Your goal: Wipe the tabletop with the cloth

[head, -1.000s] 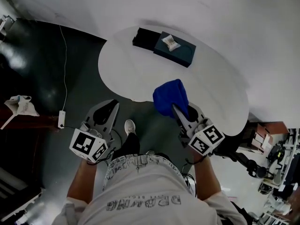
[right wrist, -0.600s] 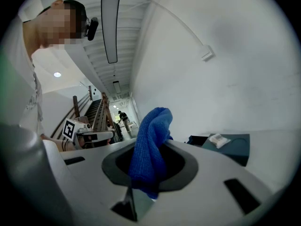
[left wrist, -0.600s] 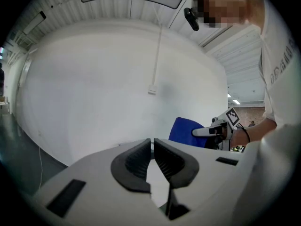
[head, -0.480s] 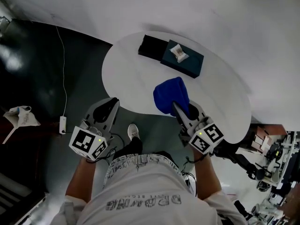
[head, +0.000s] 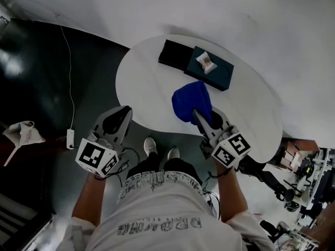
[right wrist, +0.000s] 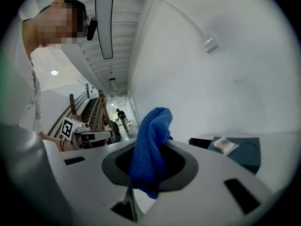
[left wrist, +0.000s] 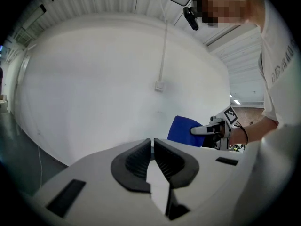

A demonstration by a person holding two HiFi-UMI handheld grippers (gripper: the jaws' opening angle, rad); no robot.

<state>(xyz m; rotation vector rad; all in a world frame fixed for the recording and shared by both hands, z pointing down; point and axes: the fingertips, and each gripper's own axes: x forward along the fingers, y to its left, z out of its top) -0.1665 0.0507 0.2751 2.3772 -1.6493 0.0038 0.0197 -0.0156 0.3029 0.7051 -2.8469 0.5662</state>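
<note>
Cloth (head: 191, 99) is picked up and that's about it so far, as I read it. The right gripper (head: 200, 118) has its jaws clenched on the blue fabric, with a bunched lump sticking out past the tips and a bit hanging below. From the head view the cloth sits over the near part of the white round tabletop (head: 146, 82), close to the edge by the person's feet. I can't tell whether it's actually pressed on the surface or just held above it.

The left gripper (head: 124, 114) is off to the side over the dark floor, clear of the tabletop, jaws closed together with nothing between them. It looks like it's sitting this one out.

At the far side of the tabletop are a dark box (head: 171, 52) and a tissue box (head: 214, 71), side by side and well apart from the cloth.

So my guess is the wiping is at the very start. The next move calls for flattening the cloth down on the tabletop and sweeping it across the open white area. The strokes need to stop short of the two boxes so they don't get shoved.
</note>
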